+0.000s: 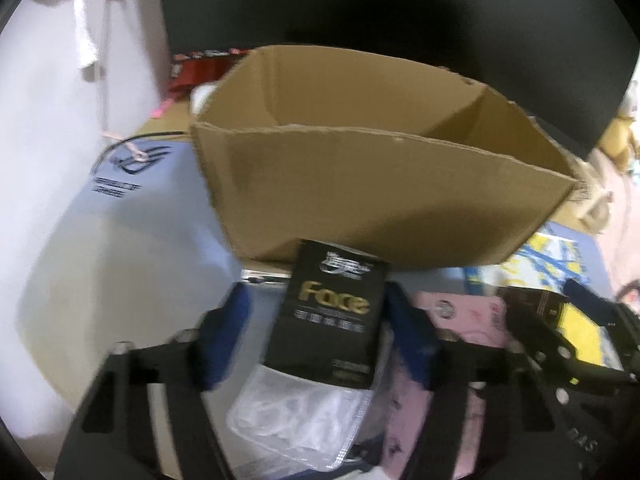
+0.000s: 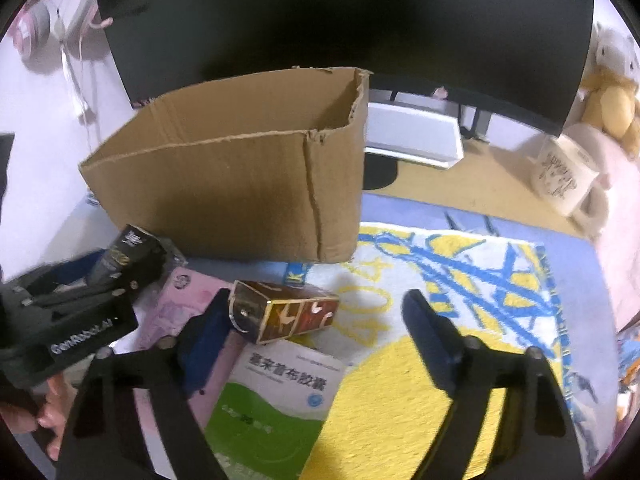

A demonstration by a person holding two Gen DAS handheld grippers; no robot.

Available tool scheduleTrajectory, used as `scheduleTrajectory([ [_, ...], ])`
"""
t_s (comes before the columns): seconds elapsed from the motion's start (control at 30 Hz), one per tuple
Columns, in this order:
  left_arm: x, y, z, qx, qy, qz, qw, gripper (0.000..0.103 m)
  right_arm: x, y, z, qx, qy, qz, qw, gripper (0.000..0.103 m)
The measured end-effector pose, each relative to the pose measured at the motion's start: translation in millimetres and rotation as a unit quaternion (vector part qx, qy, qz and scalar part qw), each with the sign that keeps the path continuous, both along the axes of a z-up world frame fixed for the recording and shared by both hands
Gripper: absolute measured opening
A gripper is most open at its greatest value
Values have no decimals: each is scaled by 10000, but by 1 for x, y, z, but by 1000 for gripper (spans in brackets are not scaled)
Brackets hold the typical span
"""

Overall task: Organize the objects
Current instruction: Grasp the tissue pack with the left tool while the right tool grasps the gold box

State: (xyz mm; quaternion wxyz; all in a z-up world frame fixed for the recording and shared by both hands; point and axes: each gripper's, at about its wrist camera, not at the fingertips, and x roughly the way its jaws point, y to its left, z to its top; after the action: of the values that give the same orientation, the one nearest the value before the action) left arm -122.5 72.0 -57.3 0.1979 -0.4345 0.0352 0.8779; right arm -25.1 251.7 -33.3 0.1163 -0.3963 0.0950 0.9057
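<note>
Our left gripper pinches the black "Face" box; its off-centre grip could slip before the cardboard box; our right gripper gapes.

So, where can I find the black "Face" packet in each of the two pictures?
Left wrist view: the black "Face" packet is at lower centre, between the left gripper jaws, just in front of the cardboard box.
Right wrist view: the same packet is at the left edge, in the left gripper, by the box's near left corner.
Shared landmark: the open cardboard box.
</note>
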Motion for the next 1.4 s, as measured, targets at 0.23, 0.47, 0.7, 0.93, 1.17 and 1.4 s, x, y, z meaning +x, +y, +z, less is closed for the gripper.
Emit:
scheduleTrajectory([
  [0.23,10,9,7,-126,265,-38,9996,47,0,2,4,-162,133,-219,9995,31],
  [0.47,10,0,10,-134,347,158,9992,46,-6,10,-5,-444,57,-248,9987,23],
  [0.7,11,-10,15,-91,472,318,9983,45,1,11,7,-522,371,-212,9977,23],
  [0.93,7,-21,16,-168,579,488,9970,45,2,6,10,-399,405,-222,9981,23],
  [1.17,8,-32,19,-134,669,570,9960,45,5,-1,19,-331,559,-156,9978,23],
  [1.4,11,-46,27,-52,757,732,9944,45,8,-5,24,-203,588,-99,9980,23],
])
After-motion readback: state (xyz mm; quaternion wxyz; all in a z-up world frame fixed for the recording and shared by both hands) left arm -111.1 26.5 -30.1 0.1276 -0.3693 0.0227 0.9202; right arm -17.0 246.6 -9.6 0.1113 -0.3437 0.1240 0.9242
